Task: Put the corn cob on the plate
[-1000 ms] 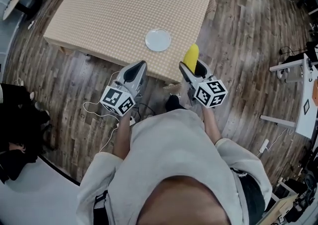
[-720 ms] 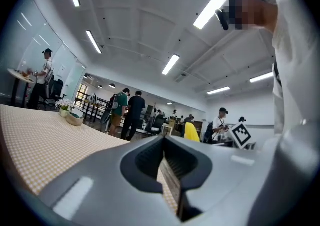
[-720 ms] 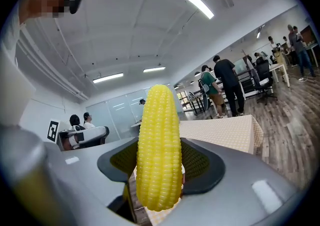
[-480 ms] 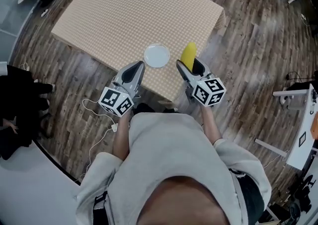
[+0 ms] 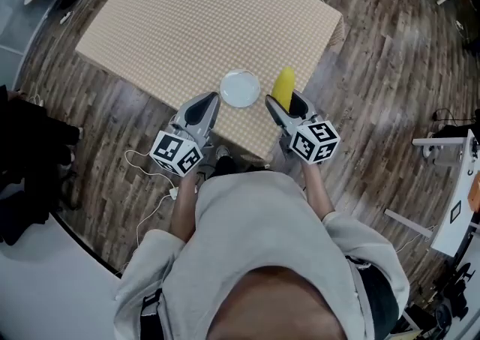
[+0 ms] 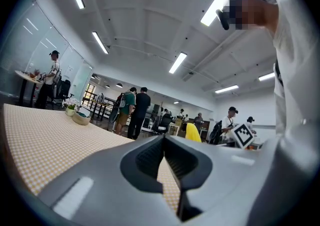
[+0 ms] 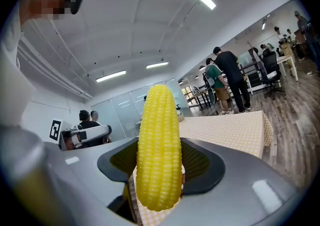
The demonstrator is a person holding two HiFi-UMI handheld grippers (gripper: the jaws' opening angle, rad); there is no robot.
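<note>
My right tongs clamp the yellow corn cob, left tongs closed, empty; I'd lower it flat onto the round white plate.

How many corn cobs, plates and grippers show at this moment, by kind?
corn cob: 1
plate: 1
grippers: 2, the left gripper and the right gripper
total: 4

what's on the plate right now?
Nothing: the plate is bare white, fully in sight from the head view. The corn cob is clamped in the right gripper beside it. Tablecloth under the plate is covered.
</note>
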